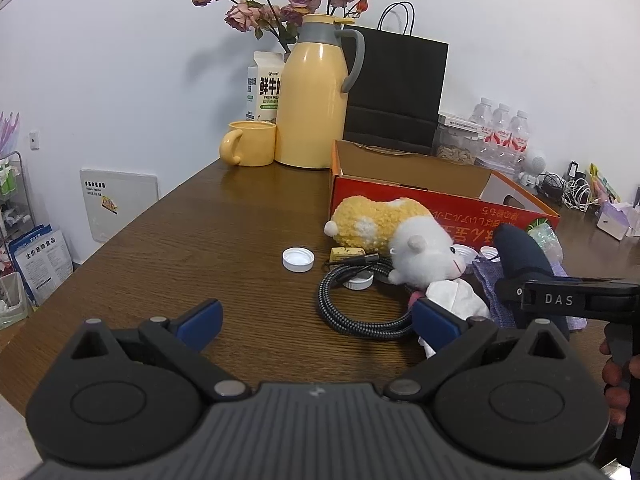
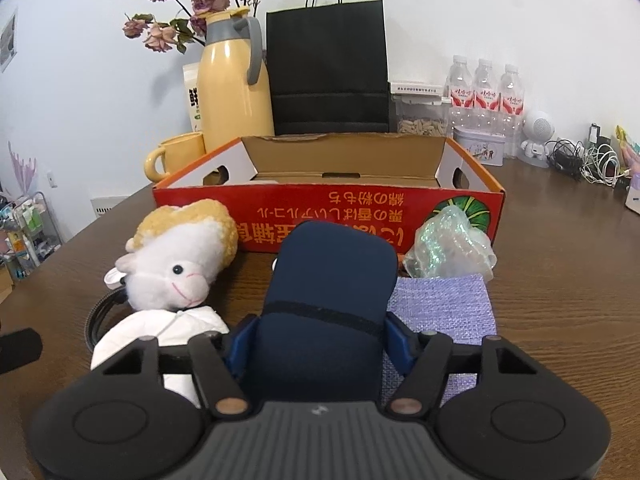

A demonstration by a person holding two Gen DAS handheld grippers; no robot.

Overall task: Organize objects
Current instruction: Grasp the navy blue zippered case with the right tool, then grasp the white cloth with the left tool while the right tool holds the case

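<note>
Right wrist view: the right hand-held gripper (image 2: 320,344) has its blue pads pressed against both sides of a dark navy pouch (image 2: 332,292), which stands up between them over the brown bench (image 2: 560,280); under and to the right of it lies a lilac woven cloth (image 2: 444,304), and past that a crumpled clear bag (image 2: 448,248) sits against the red cardboard box (image 2: 328,216), open at the top. Left of the pouch a plush sheep (image 2: 176,260) lies with its face toward the camera, resting over a wad of white tissue (image 2: 160,332). From the left wrist view, the left hand-held gripper (image 1: 316,324) hangs wide with nothing between its pads — low over the bench, near a coiled braided cable (image 1: 360,304); two white bottle caps (image 1: 298,259) lie nearby, one of them inside the coil. Behind the box stand a yellow thermos jug (image 1: 312,100), a yellow mug (image 1: 250,143), a milk carton (image 1: 264,88) and a black paper bag (image 1: 396,88).
</note>
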